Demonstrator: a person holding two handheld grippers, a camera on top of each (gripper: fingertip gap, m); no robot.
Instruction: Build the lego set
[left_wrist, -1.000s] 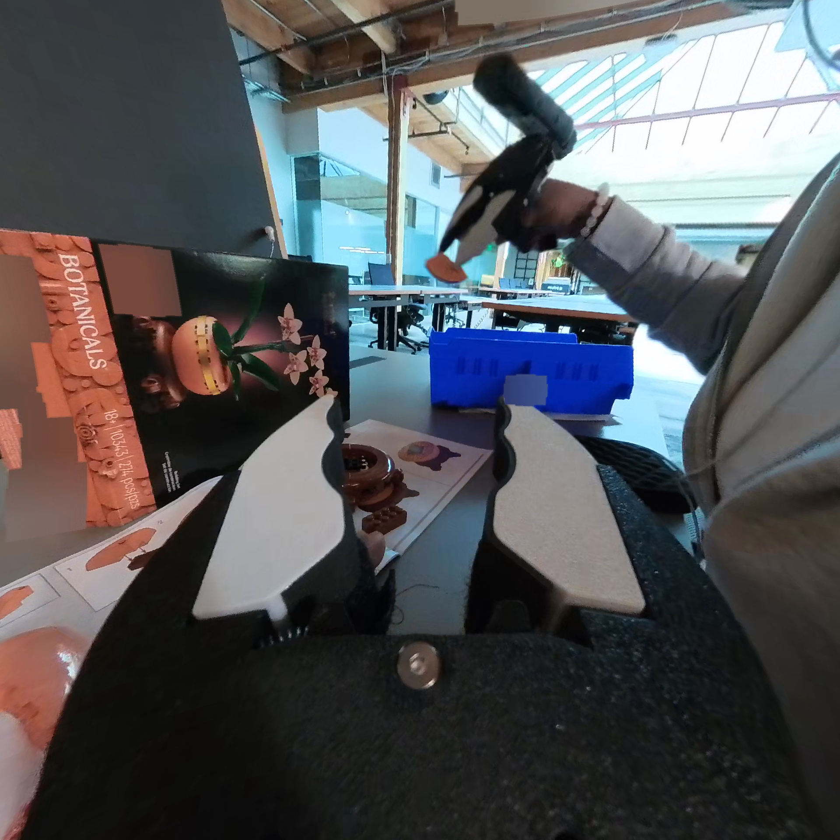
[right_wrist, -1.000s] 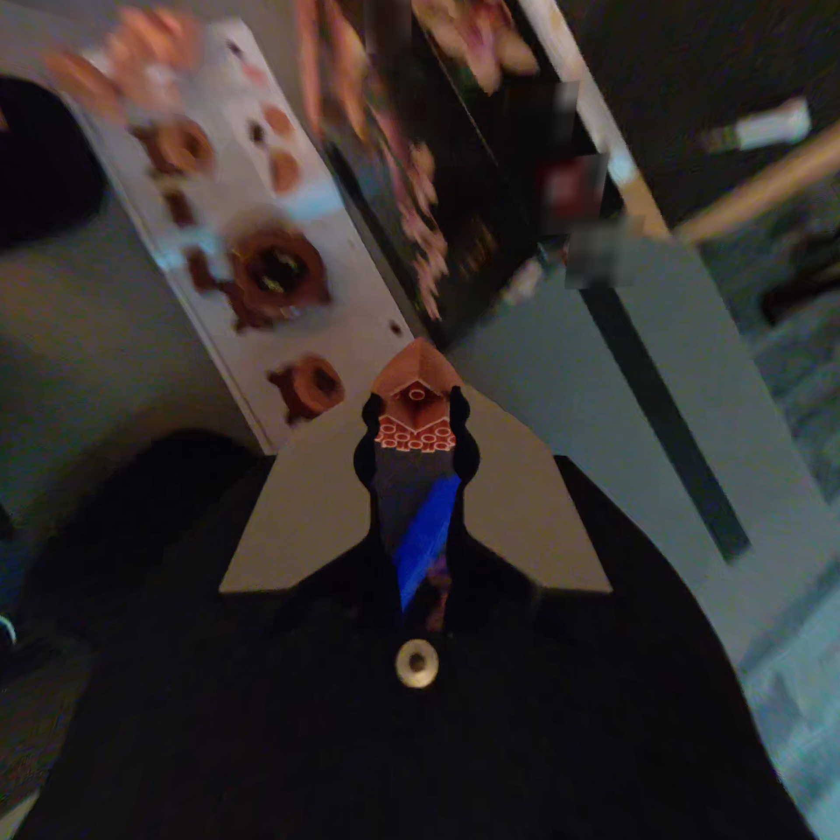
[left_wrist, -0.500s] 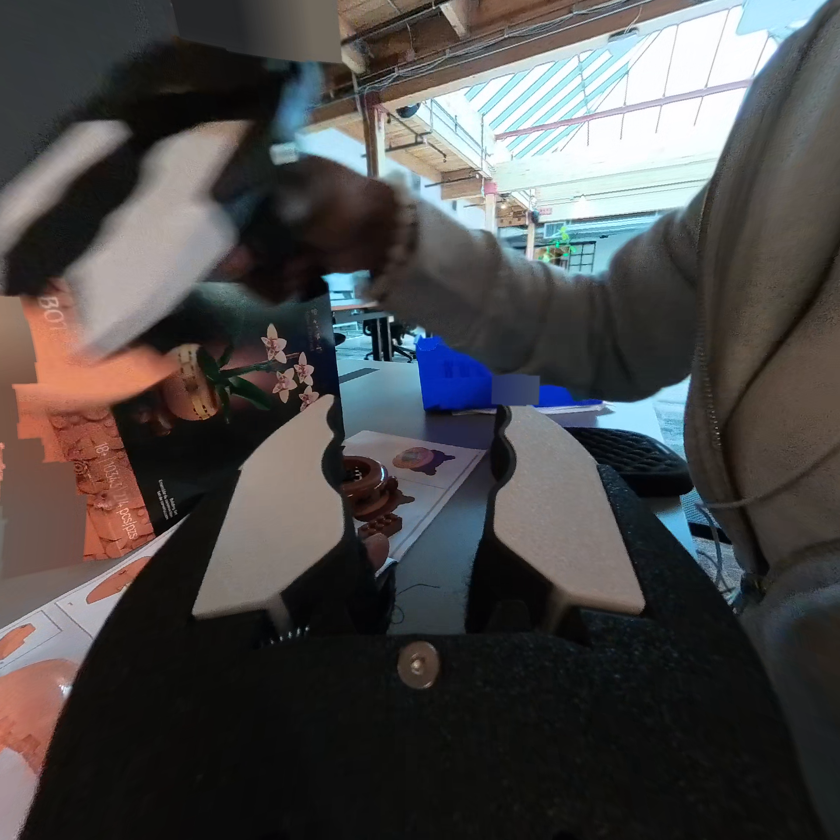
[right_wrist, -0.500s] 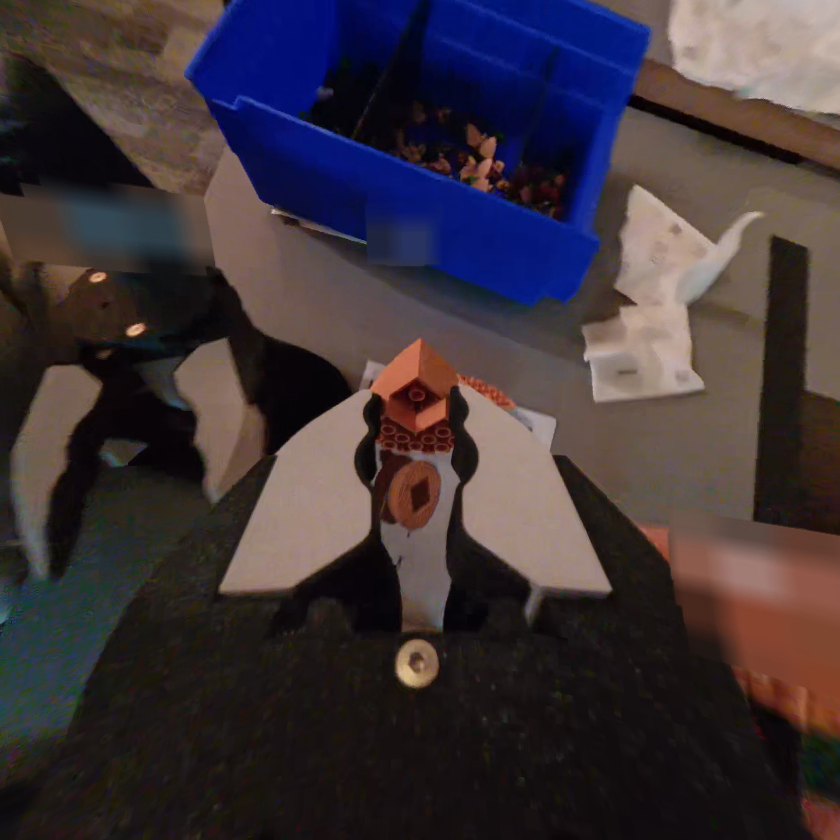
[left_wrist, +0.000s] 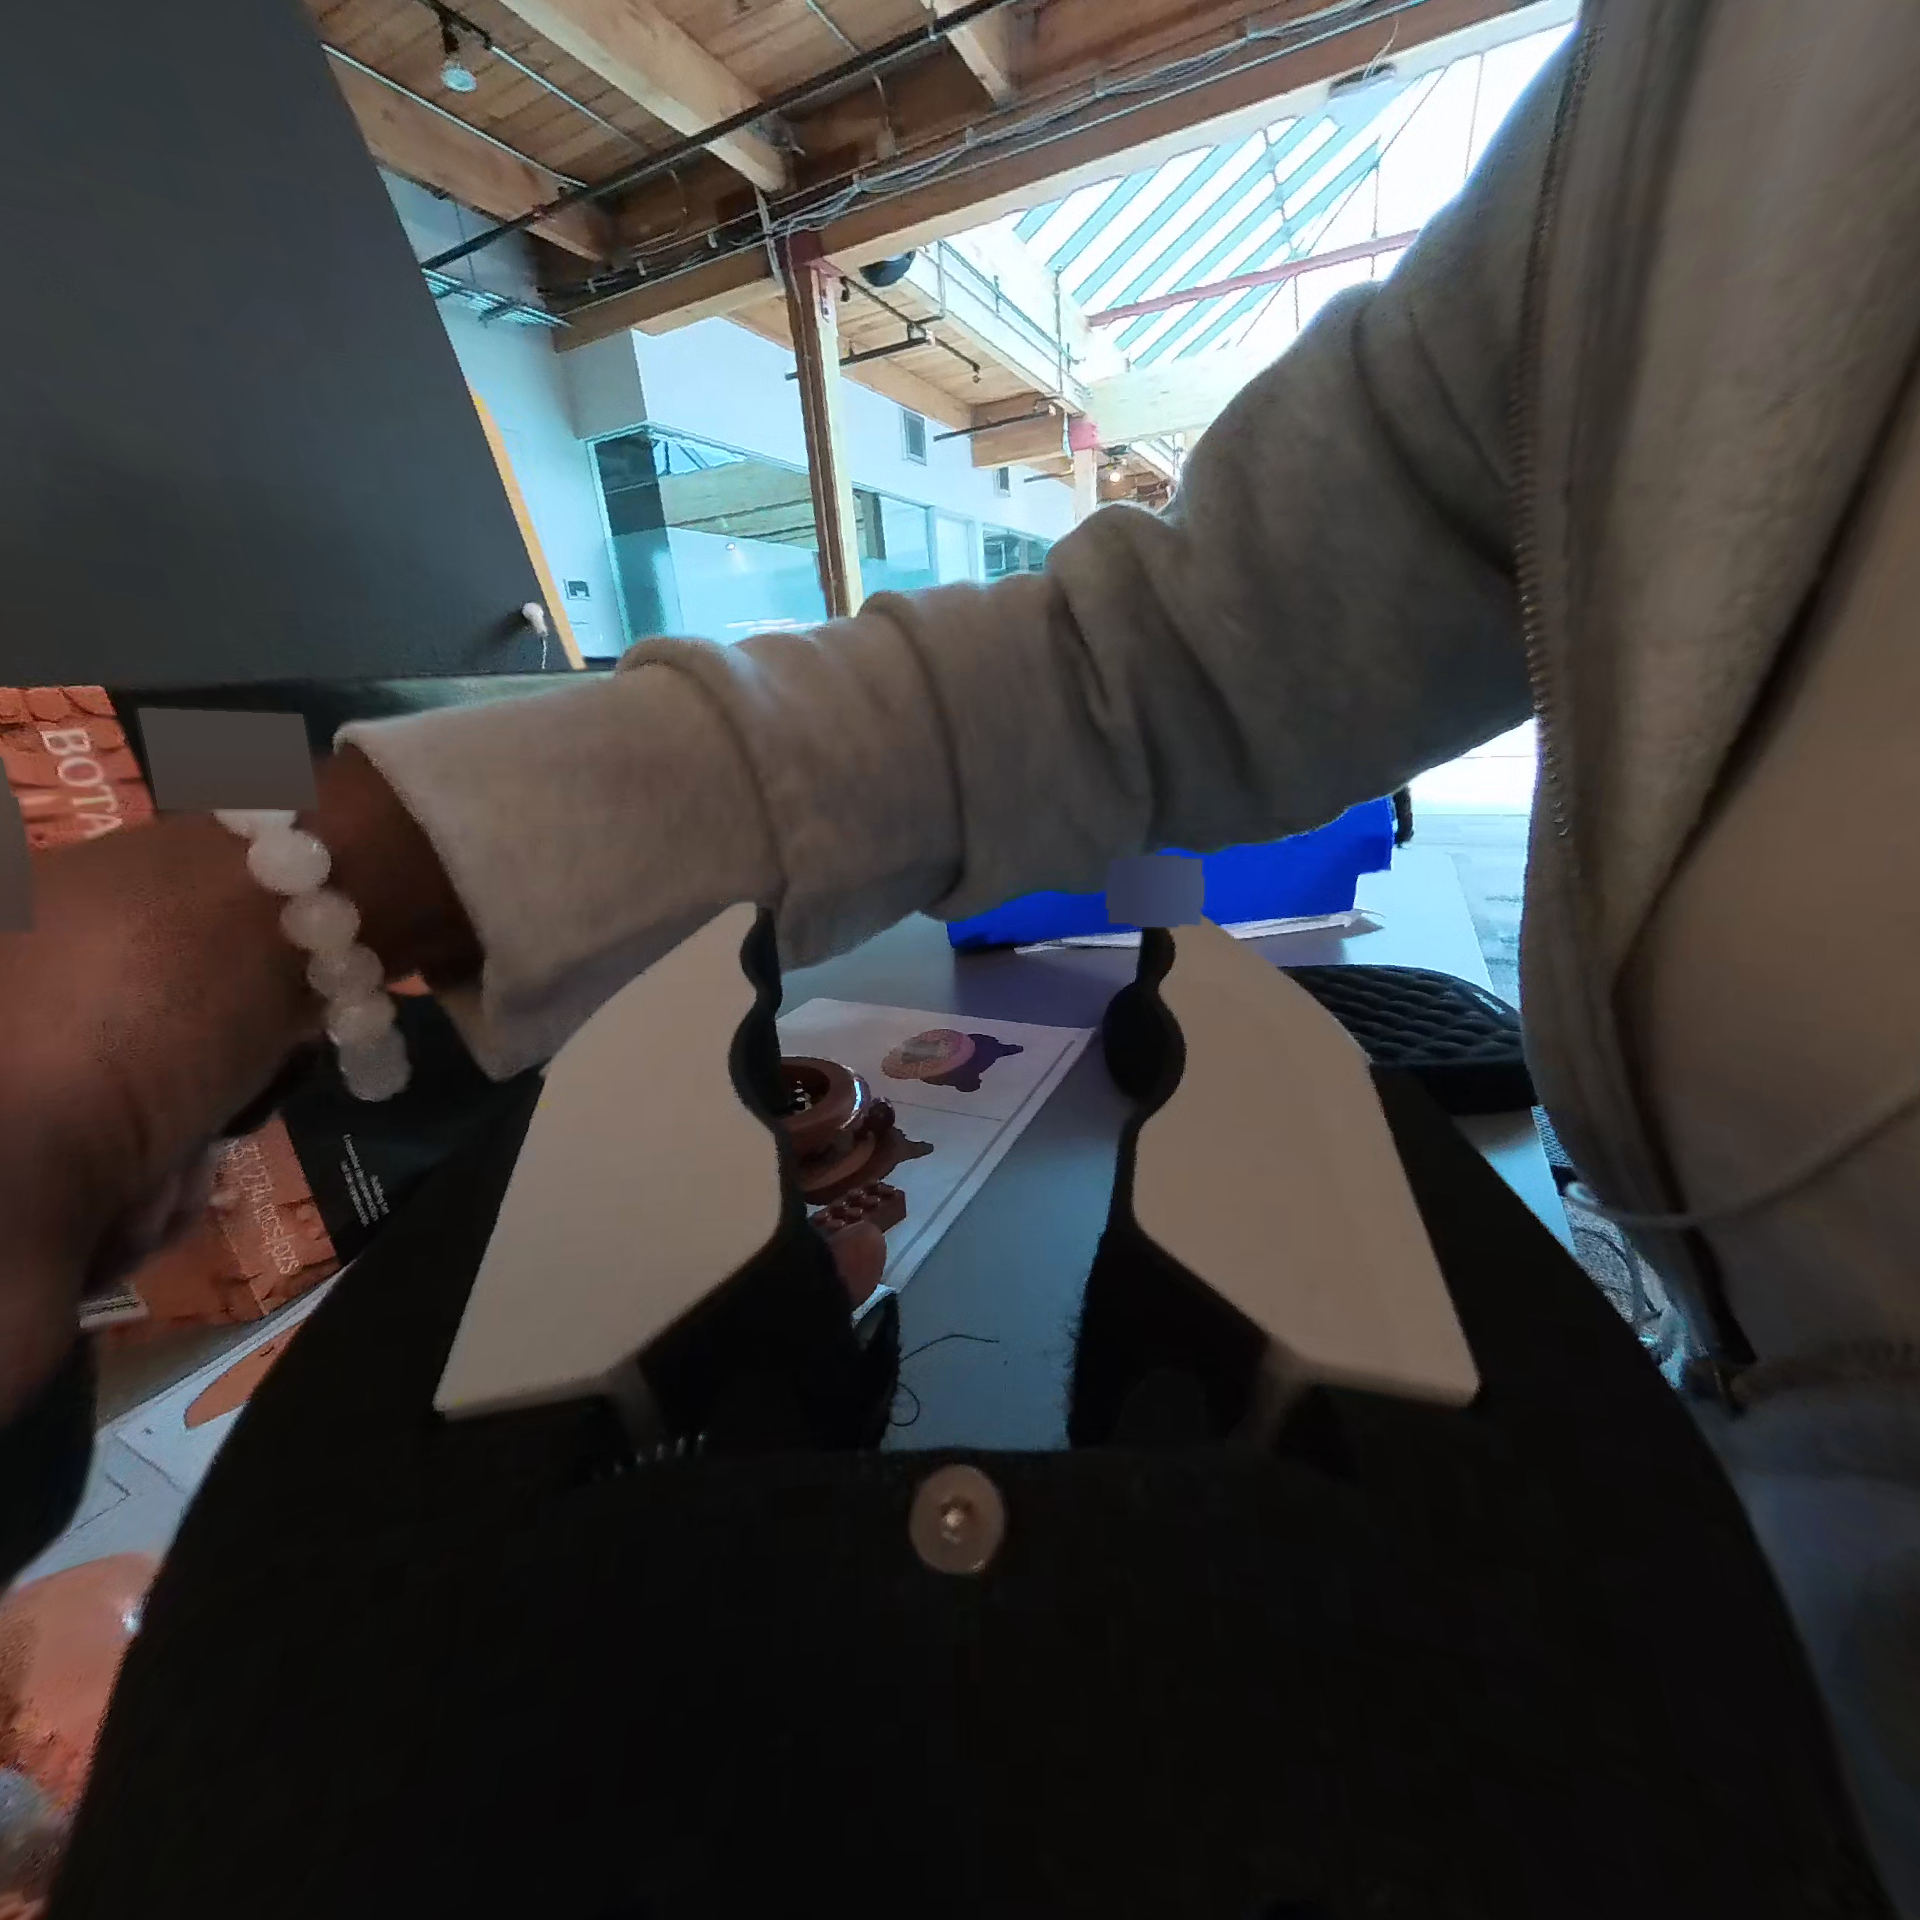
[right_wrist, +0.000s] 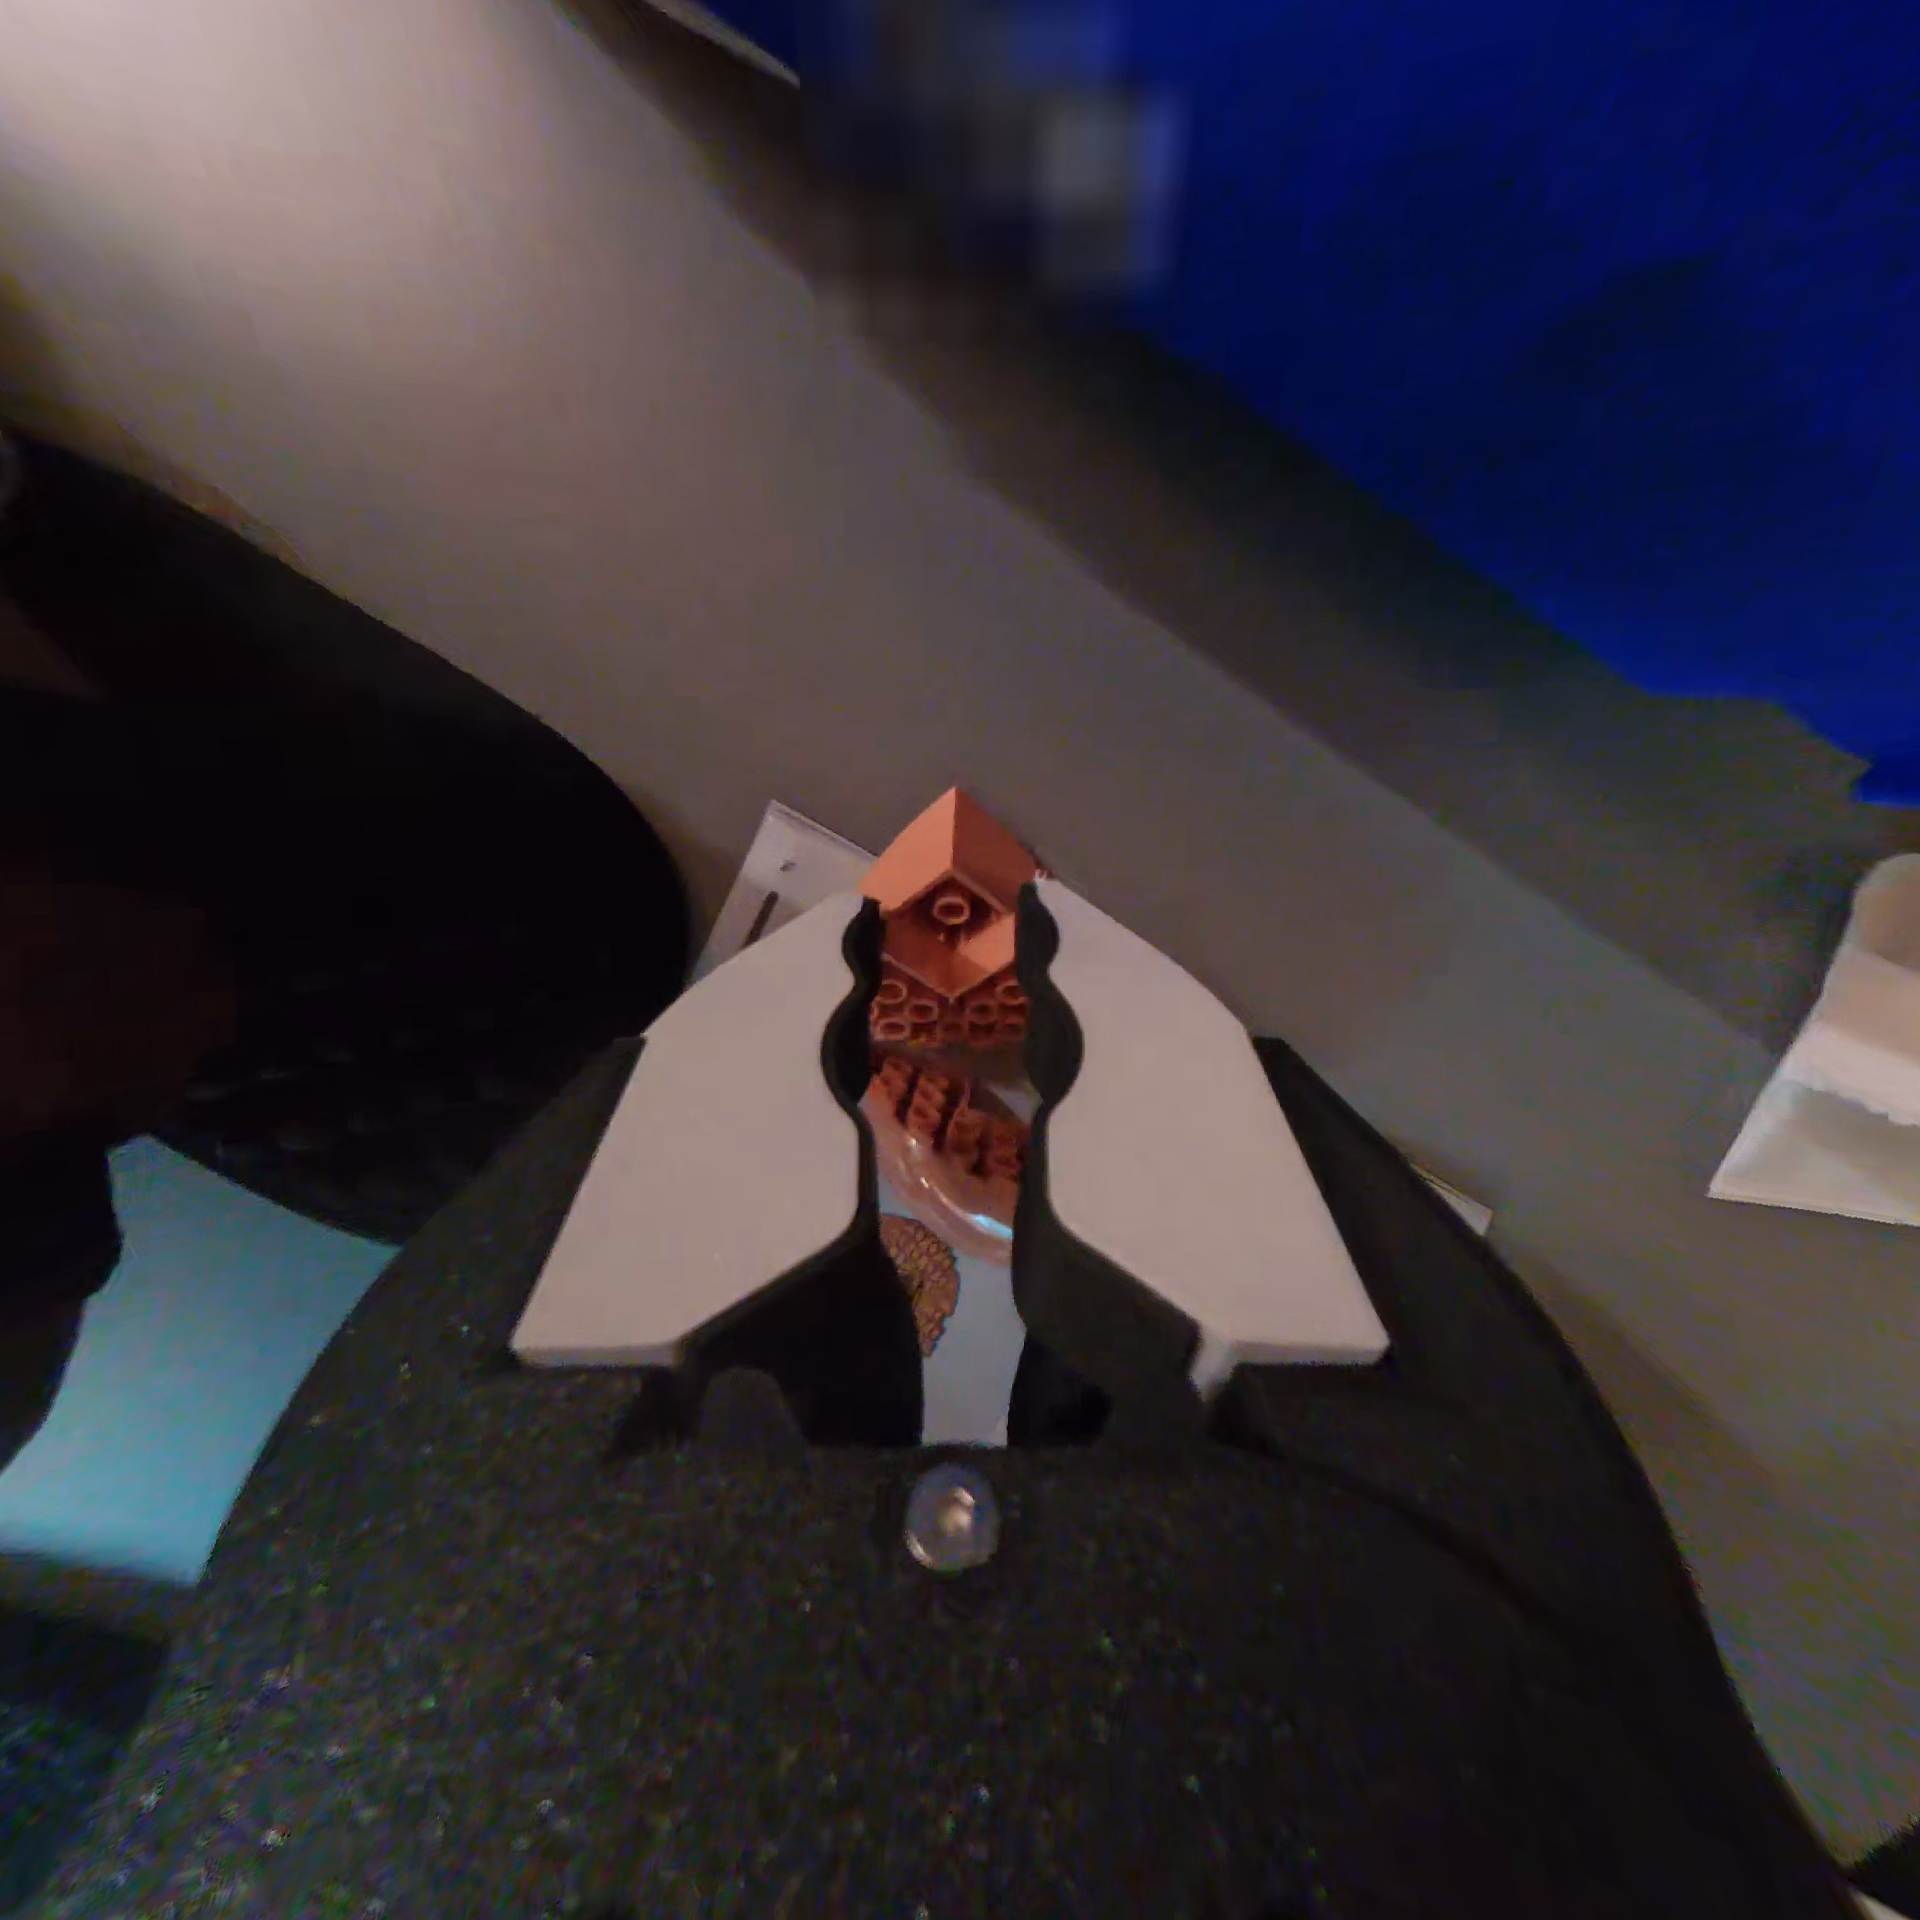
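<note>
Two grippers, one per hand, entered as follows.

Right gripper (right_wrist: 948, 935): fingers drawn close and pinching a salmon-orange toy brick piece (right_wrist: 951, 894). Both black finger pads press its two sides. Its pointed corner sticks out past the fingertips; its hollow underside with round tubes faces the camera. Below the grasp, seen through the gap between the fingers, lies a further orange studded piece (right_wrist: 951, 1127) on a white printed sheet (right_wrist: 800, 862). Beyond: grey table (right_wrist: 520, 436), blurred blue bin (right_wrist: 1558, 343) at upper right, white crumpled paper (right_wrist: 1829, 1081) at right edge, black rounded shape at left, too dark to identify.

Left gripper (left_wrist: 951, 997): fingers spread wide, nothing between them. It hovers low over the table (left_wrist: 997, 1340). Just beyond its left finger (left_wrist: 644, 1143) sits a brown round brick assembly (left_wrist: 831, 1101) on a white instruction sheet (left_wrist: 997, 1101), with a small brown studded brick (left_wrist: 862, 1205) nearer the camera.

Other items in the left view: a person's grey sleeve (left_wrist: 935, 748) crossing above the fingers, a hand (left_wrist: 125, 1039) with a white bead bracelet (left_wrist: 332, 956) at left, a dark printed box (left_wrist: 312, 1184) behind it, the blue bin (left_wrist: 1288, 873) and a black mesh pad (left_wrist: 1423, 1039) at right.
</note>
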